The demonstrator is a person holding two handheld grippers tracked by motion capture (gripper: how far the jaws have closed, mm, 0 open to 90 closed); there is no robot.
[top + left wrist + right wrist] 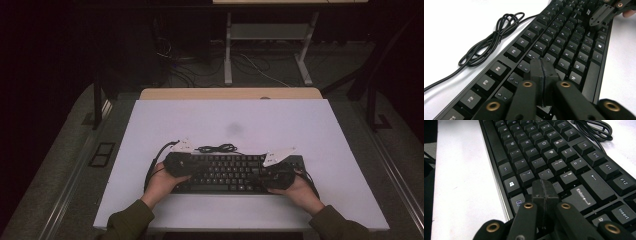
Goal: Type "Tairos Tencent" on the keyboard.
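A black keyboard [227, 172] lies on the white tabletop [225, 120] near its front edge, its bundled cable [217, 148] coiled just behind it. My left gripper [541, 62] is shut, pads pressed flat together with nothing between them, and hovers over the letter keys [564, 62] of the left half. My right gripper [543, 184] is also shut and empty, low over the keys beside the Enter key [584, 196]. In the high view the left gripper [186, 167] and the right gripper [270, 175] sit over the keyboard's two ends. The right gripper's jaws [600, 16] also appear far off in the left gripper view.
The coiled cable [491, 40] lies on the white surface past the function keys, also seen as a cable loop [594, 130]. Behind the white top runs a wooden desk edge [230, 93]. Farther back stand a table frame [270, 35] and floor cables [250, 65].
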